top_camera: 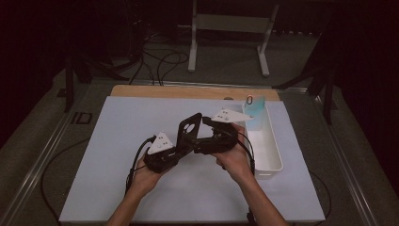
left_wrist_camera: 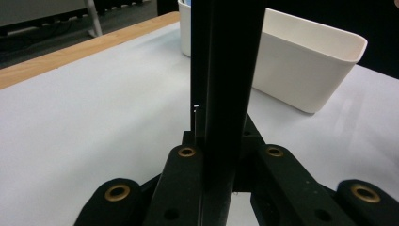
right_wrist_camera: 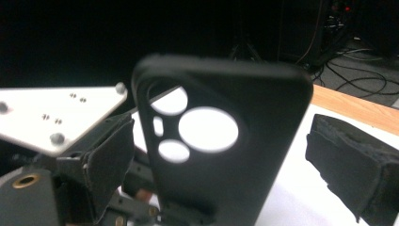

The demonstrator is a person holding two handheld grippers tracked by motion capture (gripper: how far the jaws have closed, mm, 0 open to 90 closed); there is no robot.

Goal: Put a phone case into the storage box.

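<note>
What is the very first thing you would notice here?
A black phone case with round camera holes, held upright above the middle of the white table in the shut left tool. The right tool faces it, with its jaws open on either side of the case. A white bin sits at the table's right.

The high view looks forward and down from above the near edge of the pale grey tabletop (top_camera: 117,155), taking in its whole surface and the dark floor beyond. The left gripper view sits low and close behind its own tool, facing across the tabletop toward the white rectangular plastic bin (left_wrist_camera: 306,70), which the high view shows at the right (top_camera: 268,146). The right gripper view is very near the black phone case with round camera cut-outs (right_wrist_camera: 221,141), facing leftward; the high view shares that case (top_camera: 188,129) mid-table.
</note>
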